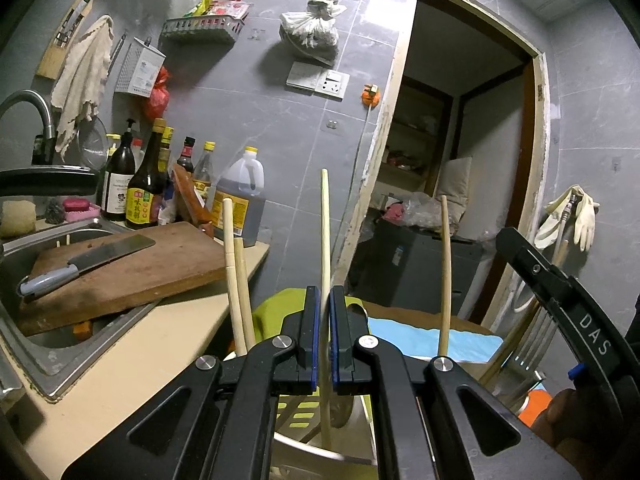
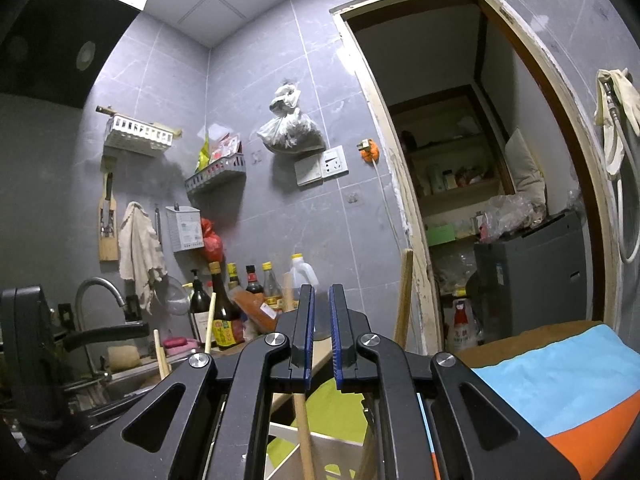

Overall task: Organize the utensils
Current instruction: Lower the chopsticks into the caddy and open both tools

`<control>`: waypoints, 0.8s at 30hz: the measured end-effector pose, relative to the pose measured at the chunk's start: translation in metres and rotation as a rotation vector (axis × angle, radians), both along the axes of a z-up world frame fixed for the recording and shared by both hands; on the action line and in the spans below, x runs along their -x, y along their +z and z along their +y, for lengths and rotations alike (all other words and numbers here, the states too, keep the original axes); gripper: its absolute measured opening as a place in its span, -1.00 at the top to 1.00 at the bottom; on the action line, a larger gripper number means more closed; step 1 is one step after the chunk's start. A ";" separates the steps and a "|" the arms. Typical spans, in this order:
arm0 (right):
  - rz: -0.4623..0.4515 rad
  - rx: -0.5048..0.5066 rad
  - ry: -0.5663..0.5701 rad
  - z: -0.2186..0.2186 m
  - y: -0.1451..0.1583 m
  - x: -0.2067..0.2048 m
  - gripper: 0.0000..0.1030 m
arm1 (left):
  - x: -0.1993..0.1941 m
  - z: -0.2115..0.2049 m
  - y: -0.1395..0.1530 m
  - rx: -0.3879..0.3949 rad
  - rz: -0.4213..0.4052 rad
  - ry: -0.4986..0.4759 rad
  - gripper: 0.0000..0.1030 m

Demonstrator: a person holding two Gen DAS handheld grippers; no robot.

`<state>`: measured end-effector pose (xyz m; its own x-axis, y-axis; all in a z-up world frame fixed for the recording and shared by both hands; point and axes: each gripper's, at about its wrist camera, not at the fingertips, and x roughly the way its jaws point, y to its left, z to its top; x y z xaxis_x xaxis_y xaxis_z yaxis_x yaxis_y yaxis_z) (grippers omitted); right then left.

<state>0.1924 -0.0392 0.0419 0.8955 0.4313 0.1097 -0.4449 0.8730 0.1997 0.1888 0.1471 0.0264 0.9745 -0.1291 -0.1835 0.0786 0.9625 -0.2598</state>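
Observation:
My left gripper (image 1: 325, 300) is shut on a pale bamboo chopstick (image 1: 325, 232) that stands upright between its blue pads, its lower end in a white and green utensil holder (image 1: 298, 412). Two more chopsticks (image 1: 236, 280) lean at the left and another chopstick (image 1: 445, 276) stands at the right. My right gripper (image 2: 320, 300) is narrowly open with nothing seen between its tips; a wooden stick (image 2: 302, 432) runs below it into the holder (image 2: 332, 440), and a wooden stick (image 2: 404, 300) stands to its right. The right gripper's black body (image 1: 568, 308) shows in the left wrist view beside metal fork tines (image 1: 536, 344).
A steel sink (image 1: 44, 344) at the left carries a wooden cutting board (image 1: 132, 268) with a cleaver (image 1: 84, 260). Sauce bottles (image 1: 144, 188) and an oil jug (image 1: 240, 200) stand against the tiled wall. A blue, brown and orange cloth (image 2: 560, 376) lies at the right. A doorway (image 1: 452, 152) opens behind.

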 end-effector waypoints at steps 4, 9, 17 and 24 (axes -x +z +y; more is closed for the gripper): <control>-0.001 0.002 -0.003 0.001 0.000 0.000 0.87 | 0.001 0.000 0.000 0.000 -0.002 -0.008 0.94; 0.000 0.002 -0.001 0.001 -0.001 0.000 0.81 | 0.002 0.001 0.001 0.007 -0.009 -0.016 0.93; -0.007 0.014 0.009 0.003 -0.003 0.004 0.62 | 0.005 0.002 0.004 0.018 -0.025 -0.022 0.73; -0.014 0.013 0.010 0.002 -0.002 0.005 0.57 | 0.015 0.002 0.011 0.011 -0.074 0.002 0.39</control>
